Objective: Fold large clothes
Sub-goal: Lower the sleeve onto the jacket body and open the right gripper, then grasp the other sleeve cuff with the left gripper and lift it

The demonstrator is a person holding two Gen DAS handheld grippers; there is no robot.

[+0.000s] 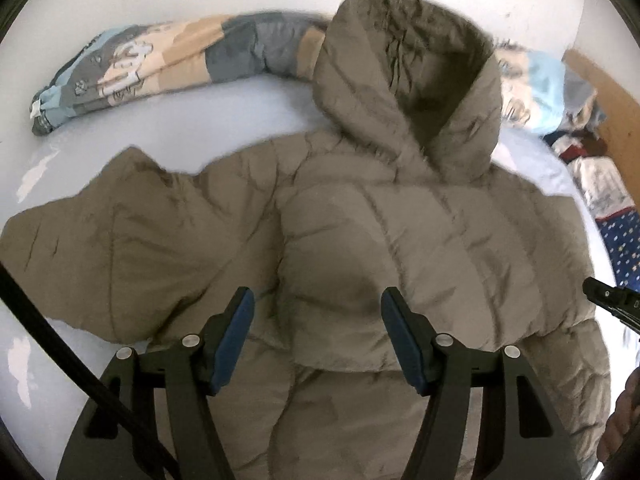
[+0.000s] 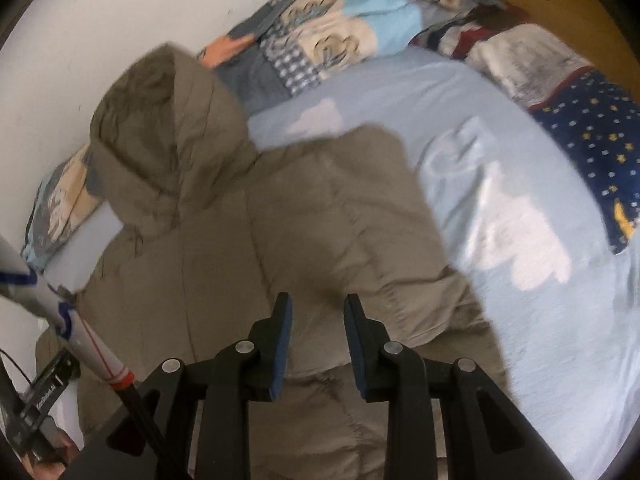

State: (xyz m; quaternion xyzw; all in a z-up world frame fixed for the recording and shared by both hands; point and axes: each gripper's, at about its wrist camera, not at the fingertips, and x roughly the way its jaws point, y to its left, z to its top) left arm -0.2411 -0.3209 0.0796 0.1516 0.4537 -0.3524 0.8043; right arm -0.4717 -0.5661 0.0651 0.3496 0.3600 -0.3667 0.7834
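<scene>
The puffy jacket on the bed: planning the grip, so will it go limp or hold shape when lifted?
The jacket looks quilted and padded, so it will probably sag yet stay bulky, springing back from folds. Its hood likely flops. The smooth shell may slip between the left gripper fingers.

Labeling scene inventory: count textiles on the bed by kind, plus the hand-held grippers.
Puffer jacket, khaki, hooded: 1
Patchwork quilt rolled along the wall: 1
Navy star-print fabric: 1
White and red printed fabric: 1
Hand-held grippers, left and right, both open above the jacket: 2
Total: 6
</scene>
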